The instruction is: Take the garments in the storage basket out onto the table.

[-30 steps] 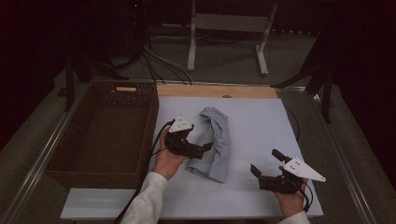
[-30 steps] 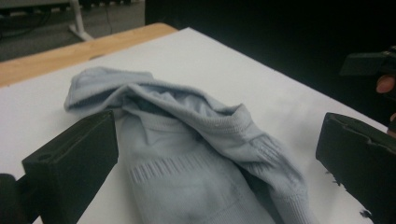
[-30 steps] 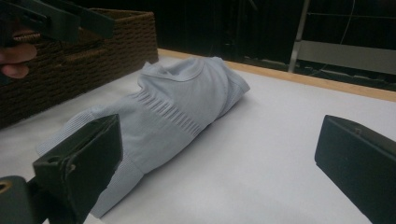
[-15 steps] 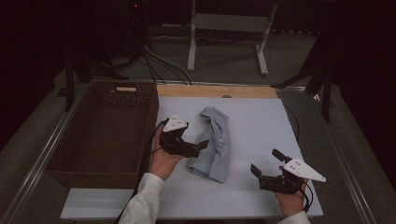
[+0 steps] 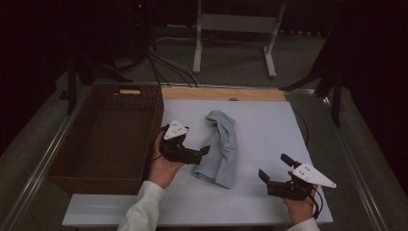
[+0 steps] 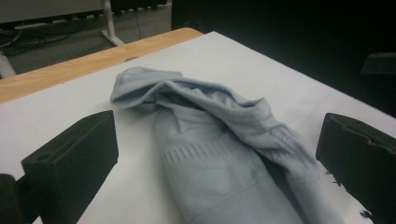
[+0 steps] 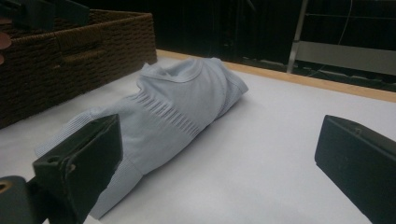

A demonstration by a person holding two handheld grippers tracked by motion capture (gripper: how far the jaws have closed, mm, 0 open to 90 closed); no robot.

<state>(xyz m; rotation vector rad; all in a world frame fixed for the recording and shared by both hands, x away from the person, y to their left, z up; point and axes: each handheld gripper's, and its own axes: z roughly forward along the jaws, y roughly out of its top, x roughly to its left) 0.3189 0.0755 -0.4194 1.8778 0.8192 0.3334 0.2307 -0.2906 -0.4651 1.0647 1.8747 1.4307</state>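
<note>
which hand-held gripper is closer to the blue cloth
The left hand-held gripper: its open jaws sit right at the edge of the blue cloth, beside the basket. The right hand-held gripper, also open, sits apart from it near the table's front corner.

One pale blue garment (image 5: 220, 147), one wicker basket (image 5: 103, 139), one white table (image 5: 269, 125) — two grippers.

Cloth (image 5: 220, 149) mid-table (image 5: 269, 130); basket (image 5: 72, 159) left.
</note>
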